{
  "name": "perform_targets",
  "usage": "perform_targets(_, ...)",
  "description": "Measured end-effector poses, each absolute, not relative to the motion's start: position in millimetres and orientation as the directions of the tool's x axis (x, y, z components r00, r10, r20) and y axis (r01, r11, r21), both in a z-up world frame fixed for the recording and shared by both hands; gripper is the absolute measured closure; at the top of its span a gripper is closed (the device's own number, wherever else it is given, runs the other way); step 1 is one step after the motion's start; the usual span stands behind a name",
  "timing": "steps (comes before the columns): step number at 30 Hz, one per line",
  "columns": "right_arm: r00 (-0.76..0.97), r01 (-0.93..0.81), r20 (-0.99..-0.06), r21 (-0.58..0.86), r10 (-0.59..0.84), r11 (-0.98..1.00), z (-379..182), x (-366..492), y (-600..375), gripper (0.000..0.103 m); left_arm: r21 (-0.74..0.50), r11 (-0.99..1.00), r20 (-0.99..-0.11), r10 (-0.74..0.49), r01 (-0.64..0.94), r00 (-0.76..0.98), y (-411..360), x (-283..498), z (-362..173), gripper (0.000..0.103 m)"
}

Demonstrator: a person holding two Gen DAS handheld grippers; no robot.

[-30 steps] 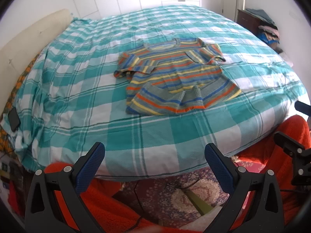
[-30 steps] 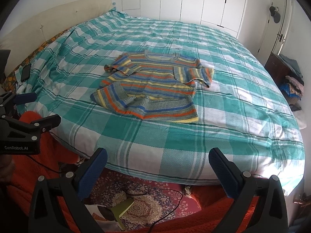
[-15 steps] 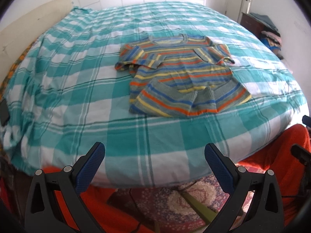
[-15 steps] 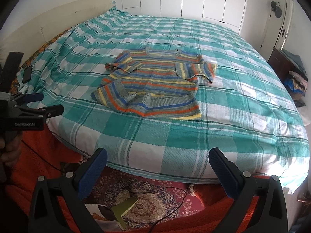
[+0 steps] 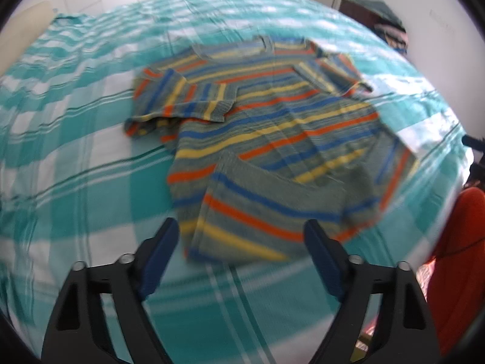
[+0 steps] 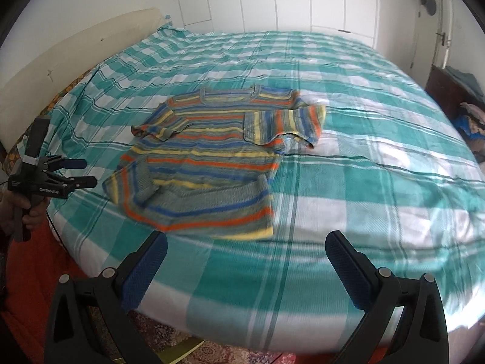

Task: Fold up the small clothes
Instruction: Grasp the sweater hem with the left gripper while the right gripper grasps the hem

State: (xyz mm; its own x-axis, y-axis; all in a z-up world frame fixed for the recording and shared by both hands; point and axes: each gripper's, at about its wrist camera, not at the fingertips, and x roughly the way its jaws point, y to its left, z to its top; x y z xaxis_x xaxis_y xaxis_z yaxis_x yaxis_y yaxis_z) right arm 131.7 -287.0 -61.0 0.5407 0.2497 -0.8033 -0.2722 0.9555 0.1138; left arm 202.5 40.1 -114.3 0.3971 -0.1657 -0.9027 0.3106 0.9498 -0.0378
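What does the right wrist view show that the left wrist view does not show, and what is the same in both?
Only the right wrist view shows the left gripper from outside, in a hand, plus the white wardrobe doors and the headboard in full. Only the left wrist view shows the left gripper's jaws from behind, closing with nothing between them, near the hem. Both show the striped shirt on the checked bedsheet, sleeves folded in, and the dark cabinet.

Left gripper point(image 5: 241, 242) jaws closing, empty; right gripper point(image 6: 247, 253) jaws wide.
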Motion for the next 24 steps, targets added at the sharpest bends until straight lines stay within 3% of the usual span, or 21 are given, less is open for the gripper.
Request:
perform_targets(2, 0.494, -0.298, -0.815, 0.169, 0.303, 0.94, -78, 162, -291, 0.005, -0.03, 0.945, -0.917, -0.156, 0.326, 0.368, 36, 220, -130, 0.023)
perform_targets(6, 0.367, -0.298, -0.862, 0.248, 0.35, 0.922, -121, 218, -292, 0.03, 0.03, 0.928, -0.945, -0.094, 0.371, 0.313, 24, 244, -159, 0.029)
perform_targets(8, 0.324, -0.307, -0.88, 0.248, 0.346, 0.919, -138, 235, -288, 0.033, 0.051, 0.917, -0.952, -0.074, 0.395, 0.296, 20, 248, -167, 0.029)
perform_targets(9, 0.309, -0.317, -0.889, 0.238, 0.338, 0.918, -145, 242, -284, 0.035, 0.059, 0.913, -0.955, -0.067, 0.404, 0.29, 17, 248, -170, 0.033)
perform_targets(10, 0.286, -0.333, -0.901, 0.225, 0.326, 0.916, -155, 249, -280, 0.044, 0.057, 0.909, -0.956, -0.069, 0.412, 0.285, 15, 248, -172, 0.038)
perform_targets(11, 0.277, -0.338, -0.907, 0.217, 0.317, 0.916, -159, 251, -277, 0.052, 0.046, 0.908, -0.956, -0.08, 0.416, 0.281, 15, 248, -172, 0.056)
perform_targets(12, 0.27, -0.341, -0.912, 0.21, 0.309, 0.917, -162, 253, -276, 0.072, 0.036, 0.91, -0.955, -0.09, 0.413, 0.282, 15, 247, -170, 0.081)
perform_targets(13, 0.274, -0.343, -0.915, 0.194, 0.295, 0.919, -162, 253, -274, 0.081, 0.032, 0.914, -0.954, -0.093, 0.405, 0.284, 16, 247, -168, 0.092)
perform_targets(14, 0.285, -0.346, -0.914, 0.184, 0.29, 0.92, -159, 251, -274, 0.082, 0.023, 0.917, -0.952, -0.102, 0.397, 0.29, 17, 246, -166, 0.097)
perform_targets(19, 0.369, -0.438, -0.87, 0.147, 0.327, 0.887, -122, 221, -274, 0.095, -0.068, 0.916, -0.903, -0.225, 0.396, 0.367, 34, 215, -126, 0.099)
perform_targets(24, 0.392, -0.607, -0.812, 0.125, 0.433, 0.784, -82, 167, -278, 0.097, -0.121, 0.867, -0.851, -0.342, 0.484, 0.399, 63, 149, -78, 0.099)
